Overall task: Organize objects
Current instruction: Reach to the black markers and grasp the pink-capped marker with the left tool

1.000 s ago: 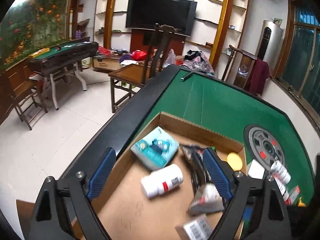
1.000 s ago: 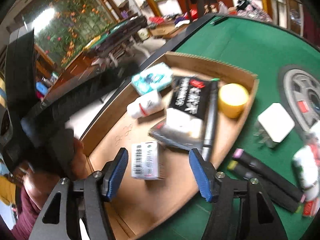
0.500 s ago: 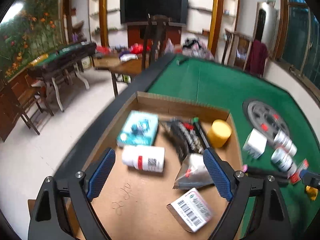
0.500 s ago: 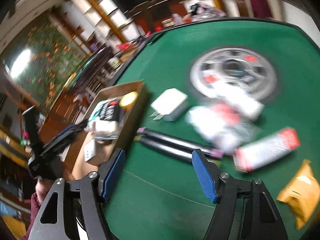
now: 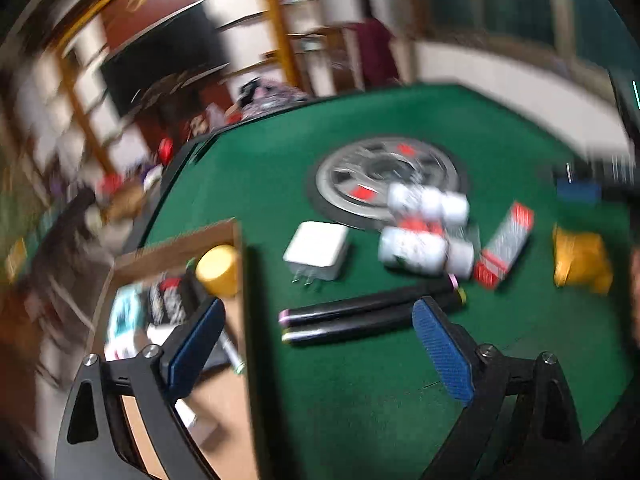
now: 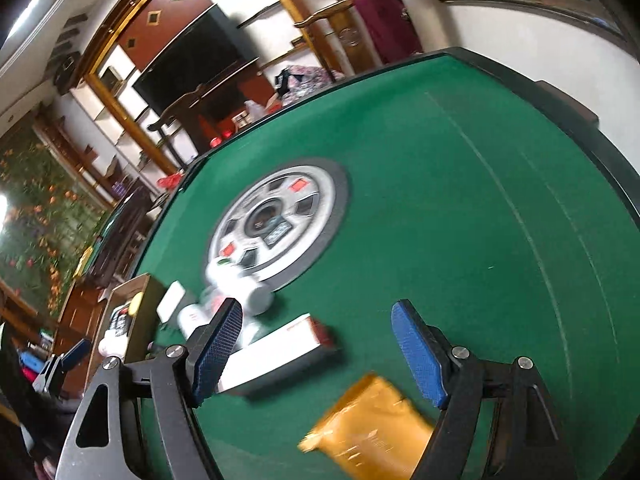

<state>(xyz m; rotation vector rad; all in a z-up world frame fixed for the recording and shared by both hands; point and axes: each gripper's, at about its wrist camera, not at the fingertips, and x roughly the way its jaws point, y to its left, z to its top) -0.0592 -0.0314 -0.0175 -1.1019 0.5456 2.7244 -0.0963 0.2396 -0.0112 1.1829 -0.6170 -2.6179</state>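
Green felt still carries the loose items; cardboard box [image 5: 236,236] at left is the sorting target. Left gripper [image 5: 316,344] wide, empty, above black markers [image 5: 360,316]. Right gripper [image 6: 316,352] just opening, nothing between, lined up over gold pouch [image 6: 368,428].

Each hand-held gripper [image 5: 318,344] [image 6: 318,346]: black angular frame, silver screws, blue textured finger pads [image 5: 442,350].

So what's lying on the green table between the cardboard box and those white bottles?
A white plug adapter lies between the cardboard box and the white bottles; the left gripper's view shows it.
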